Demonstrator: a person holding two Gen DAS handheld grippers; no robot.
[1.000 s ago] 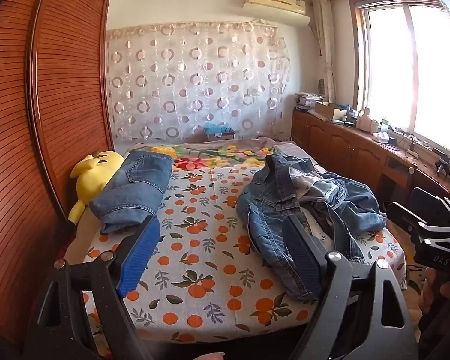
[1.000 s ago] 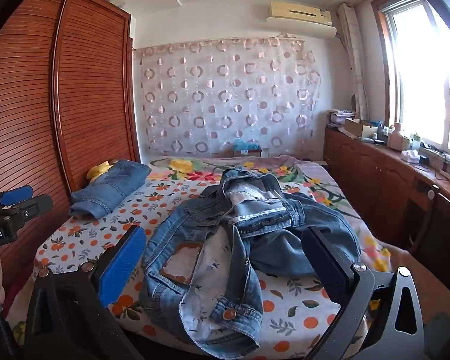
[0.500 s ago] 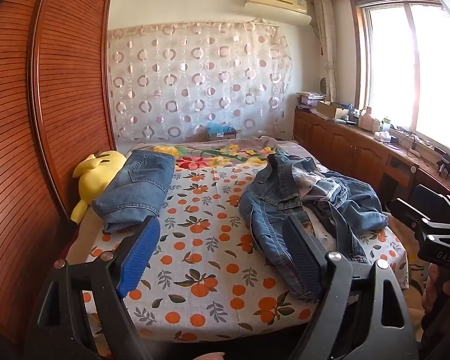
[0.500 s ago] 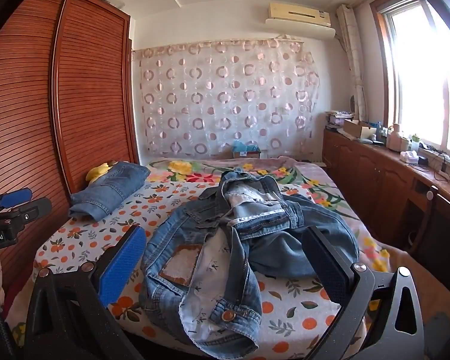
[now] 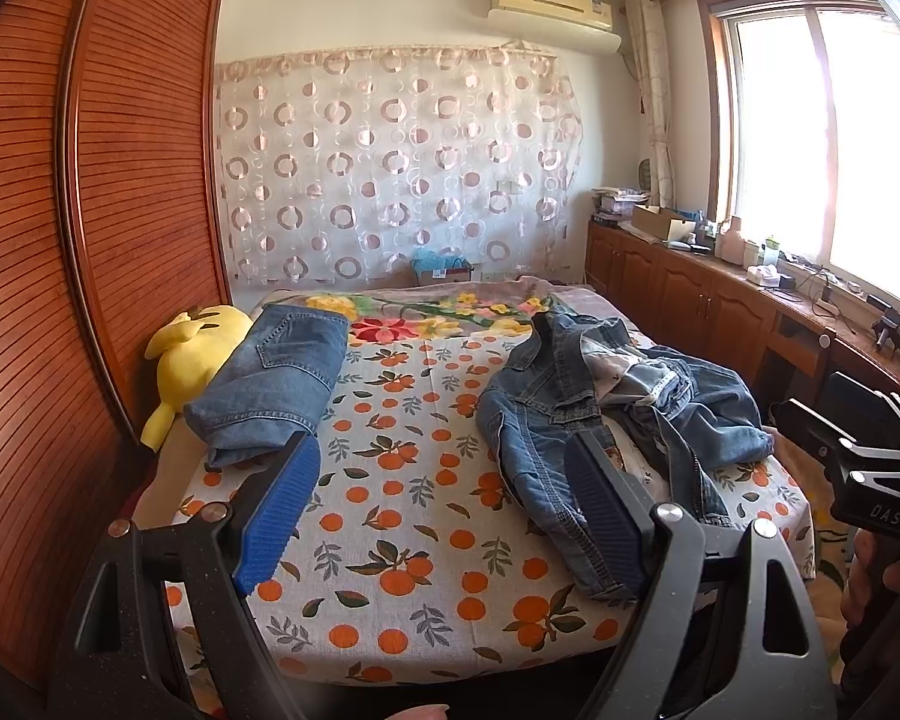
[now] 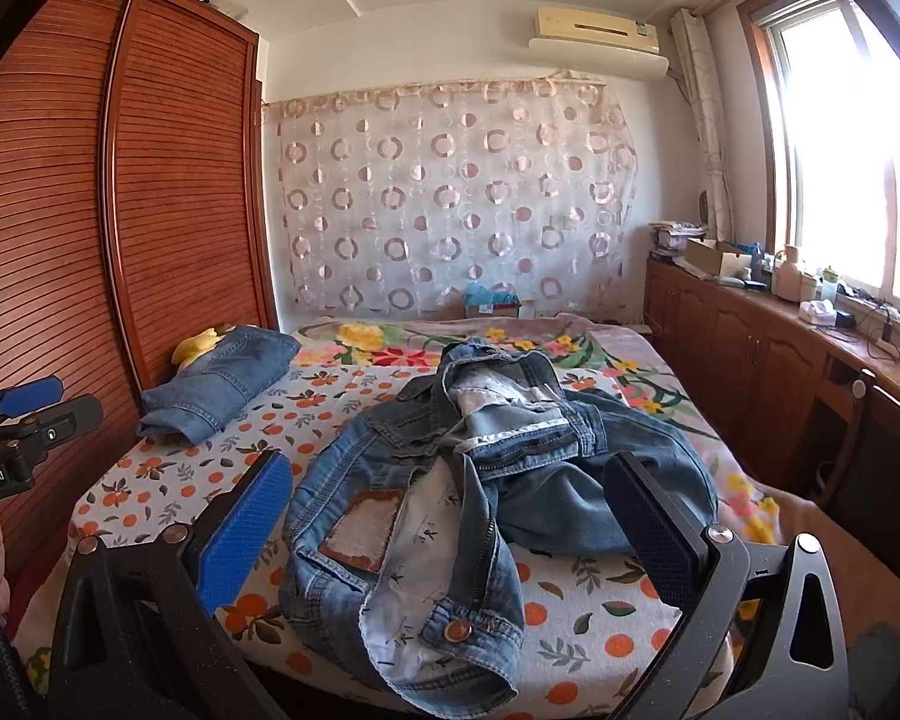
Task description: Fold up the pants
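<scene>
- Both claws hover short of the bed's (image 5: 426,540) near edge, and neither holds a thing.
- Left claw (image 5: 444,516): blue pads spread wide, only orange-print sheet showing in the gap between them.
- Right claw (image 6: 450,528): pads just as wide apart, the crumpled jeans (image 6: 480,480) heaped dead ahead between its fingers, waistband button at the near edge.
- From the left wrist view those same jeans (image 5: 606,420) lie ahead and off to the right, their near hem half hidden behind the right-hand pad.
- Only the right wrist view shows the brown leather waist patch (image 6: 363,531) and the pale printed lining turned outward.
- The left wrist view gives most of the yellow plush toy (image 5: 189,360), far left by the wooden wardrobe; the other view catches just a sliver of it.
- A folded pair of jeans (image 5: 276,378) rests ahead-left of the left claw, touching the plush, well apart from the crumpled heap.
- Each view catches the other claw at its outer edge, with fingers of a hand (image 5: 882,582) below it, and the right wrist view also shows the blue pad tip.
</scene>
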